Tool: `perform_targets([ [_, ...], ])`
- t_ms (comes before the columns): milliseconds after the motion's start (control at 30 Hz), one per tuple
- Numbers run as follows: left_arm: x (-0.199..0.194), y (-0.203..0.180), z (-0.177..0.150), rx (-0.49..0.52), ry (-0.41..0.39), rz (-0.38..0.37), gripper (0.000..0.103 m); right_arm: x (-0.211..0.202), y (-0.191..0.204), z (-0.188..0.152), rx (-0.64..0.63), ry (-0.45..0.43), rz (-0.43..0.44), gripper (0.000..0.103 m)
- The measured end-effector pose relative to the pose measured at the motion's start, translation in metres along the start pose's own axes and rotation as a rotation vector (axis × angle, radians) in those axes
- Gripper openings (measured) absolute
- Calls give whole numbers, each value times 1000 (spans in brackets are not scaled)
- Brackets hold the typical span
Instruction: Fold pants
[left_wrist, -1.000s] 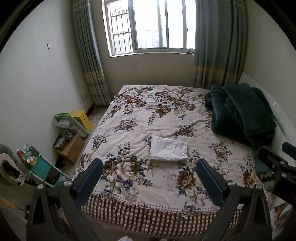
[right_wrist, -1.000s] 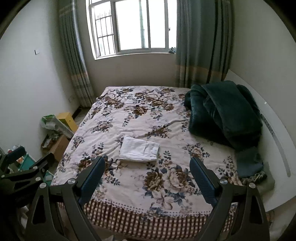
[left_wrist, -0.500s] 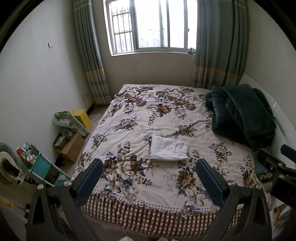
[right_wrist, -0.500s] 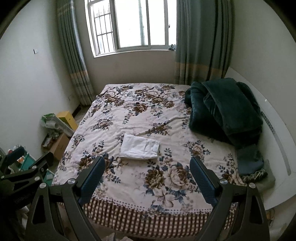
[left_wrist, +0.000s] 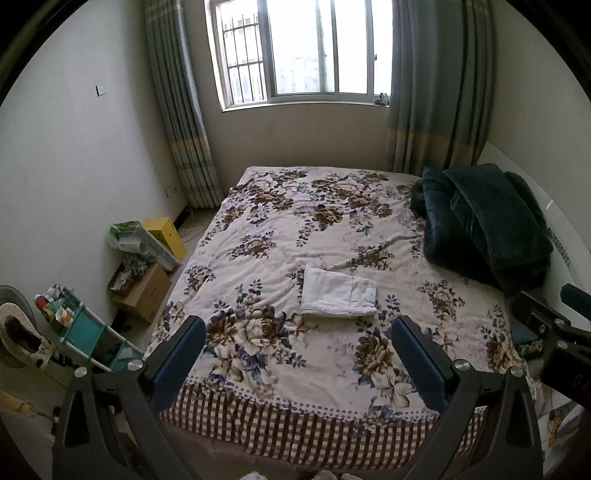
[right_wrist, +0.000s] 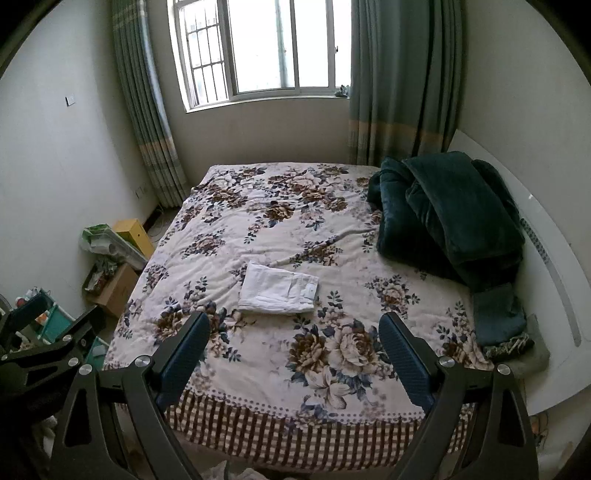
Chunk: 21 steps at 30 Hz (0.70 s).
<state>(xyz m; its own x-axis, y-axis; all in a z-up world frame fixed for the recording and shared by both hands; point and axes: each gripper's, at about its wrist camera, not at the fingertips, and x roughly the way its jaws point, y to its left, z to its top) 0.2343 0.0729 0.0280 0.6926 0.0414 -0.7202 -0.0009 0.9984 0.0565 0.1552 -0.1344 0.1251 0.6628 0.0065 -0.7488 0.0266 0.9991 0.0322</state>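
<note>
Two black hand-held grippers, left gripper (left_wrist: 297, 345) and right gripper (right_wrist: 293, 341), are held spread and empty, well short of the folded white pants (left_wrist: 338, 297) (right_wrist: 279, 288) laid on the floral bedspread (left_wrist: 280, 243).

My only light is daylight from the window (left_wrist: 306, 55) at 12 o'clock, and its panes blow out to white glare in both views. The bed (left_wrist: 332, 280) is evenly and softly lit, with faint shadows. The walls dim toward the edges. Fisheye distortion bends the curtains (right_wrist: 399, 81) and walls, and black vignette fills the corners. Focus looks sharp, with slight softness near the rim.
</note>
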Motion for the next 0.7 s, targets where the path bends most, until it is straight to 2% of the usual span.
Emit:
perform_targets([
  [700,-4,-5,1,-10,-10,-7,103,-2,1,0,-1,-3,0,95],
])
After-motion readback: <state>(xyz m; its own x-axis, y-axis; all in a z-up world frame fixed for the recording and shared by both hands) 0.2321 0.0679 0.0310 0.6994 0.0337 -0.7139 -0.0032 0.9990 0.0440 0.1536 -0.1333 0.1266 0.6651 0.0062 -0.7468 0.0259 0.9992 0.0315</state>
